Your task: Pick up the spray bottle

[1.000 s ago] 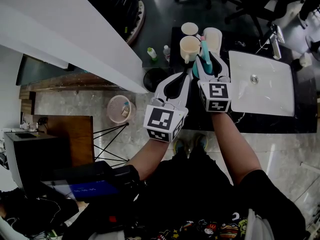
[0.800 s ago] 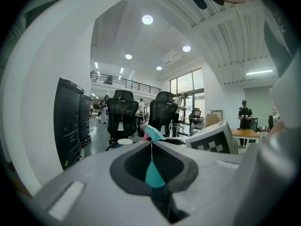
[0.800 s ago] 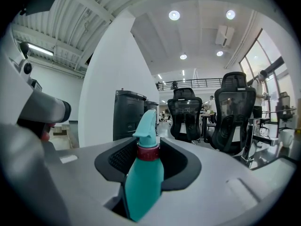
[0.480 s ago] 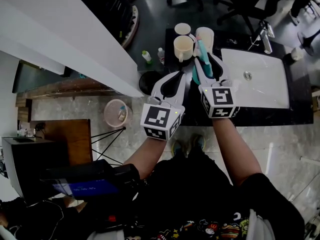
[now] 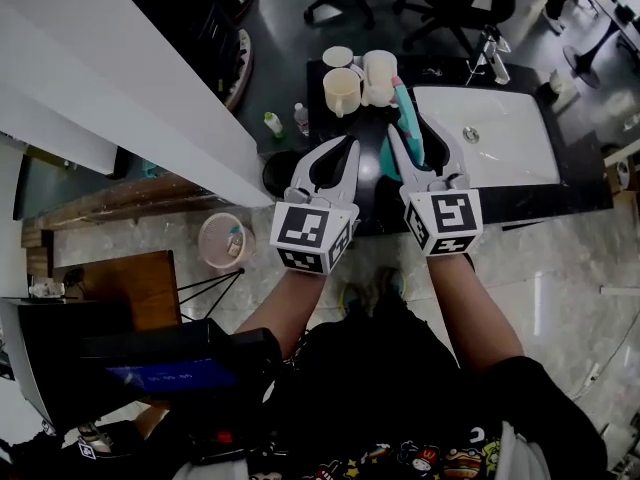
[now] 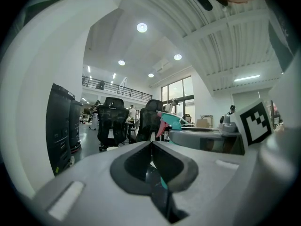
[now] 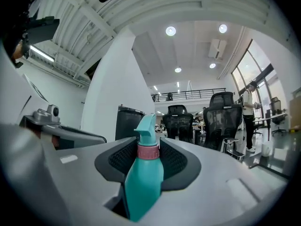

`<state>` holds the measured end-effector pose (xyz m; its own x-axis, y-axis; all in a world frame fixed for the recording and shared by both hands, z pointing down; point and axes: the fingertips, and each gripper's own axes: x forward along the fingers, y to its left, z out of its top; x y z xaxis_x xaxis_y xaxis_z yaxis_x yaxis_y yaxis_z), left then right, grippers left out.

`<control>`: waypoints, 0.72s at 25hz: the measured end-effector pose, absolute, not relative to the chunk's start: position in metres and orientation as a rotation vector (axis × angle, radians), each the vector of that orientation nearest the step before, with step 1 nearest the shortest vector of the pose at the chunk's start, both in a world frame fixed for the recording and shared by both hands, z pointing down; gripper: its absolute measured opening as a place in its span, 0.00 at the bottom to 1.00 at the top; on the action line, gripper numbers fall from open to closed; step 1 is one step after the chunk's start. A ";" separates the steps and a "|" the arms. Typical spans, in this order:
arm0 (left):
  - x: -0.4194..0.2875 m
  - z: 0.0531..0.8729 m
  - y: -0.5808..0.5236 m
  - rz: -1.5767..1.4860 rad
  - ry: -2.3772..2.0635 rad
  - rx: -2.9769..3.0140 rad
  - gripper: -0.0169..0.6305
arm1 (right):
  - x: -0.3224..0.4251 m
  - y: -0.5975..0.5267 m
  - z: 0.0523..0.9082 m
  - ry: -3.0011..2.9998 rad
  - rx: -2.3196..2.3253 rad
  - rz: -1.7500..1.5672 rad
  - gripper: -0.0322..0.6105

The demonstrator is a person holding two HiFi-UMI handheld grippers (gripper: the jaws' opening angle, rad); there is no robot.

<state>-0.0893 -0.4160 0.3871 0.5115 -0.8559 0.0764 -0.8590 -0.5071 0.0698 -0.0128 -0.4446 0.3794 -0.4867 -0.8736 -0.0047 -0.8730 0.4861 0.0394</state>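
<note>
Three cream cups (image 5: 342,90) crowd the black counter's (image 5: 372,183) far left end, right ahead of the closed left gripper (image 5: 346,148) and of the spray bottle (image 5: 410,118) clamped in the right gripper (image 5: 414,140). The white sink (image 5: 520,168) to the right lies open; a white wall (image 5: 130,78) hems the left.

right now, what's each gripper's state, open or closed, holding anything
Left gripper: closed, nothing between its jaws.
Right gripper: closed on the spray bottle.

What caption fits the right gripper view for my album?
The right gripper is shut on a teal plastic spray bottle with a pink collar.
</note>
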 end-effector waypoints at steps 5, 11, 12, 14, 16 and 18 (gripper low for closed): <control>-0.094 0.382 -0.398 0.017 -1.492 2.659 0.03 | 0.000 -0.405 0.366 -2.687 1.634 -0.080 0.32; -0.087 0.373 -0.379 -0.011 -1.448 2.701 0.03 | 0.015 -0.367 0.362 -2.667 1.689 -0.067 0.32; -0.085 0.371 -0.376 -0.015 -1.442 2.709 0.03 | 0.017 -0.362 0.363 -2.662 1.693 -0.065 0.32; -0.084 0.368 -0.372 -0.021 -1.432 2.726 0.03 | 0.019 -0.352 0.365 -2.659 1.698 -0.055 0.32; -0.083 0.365 -0.368 -0.026 -1.422 2.741 0.03 | 0.021 -0.343 0.366 -2.658 1.705 -0.042 0.32; -0.085 0.362 -0.365 -0.027 -1.414 2.755 0.03 | 0.021 -0.336 0.364 -2.656 1.711 -0.036 0.32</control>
<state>-0.0849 -0.3648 0.3619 0.5832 -0.8123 0.0049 -0.8116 -0.5823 0.0480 0.0214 -0.3357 0.3643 -0.4133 -0.9102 -0.0272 -0.9106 0.4132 0.0094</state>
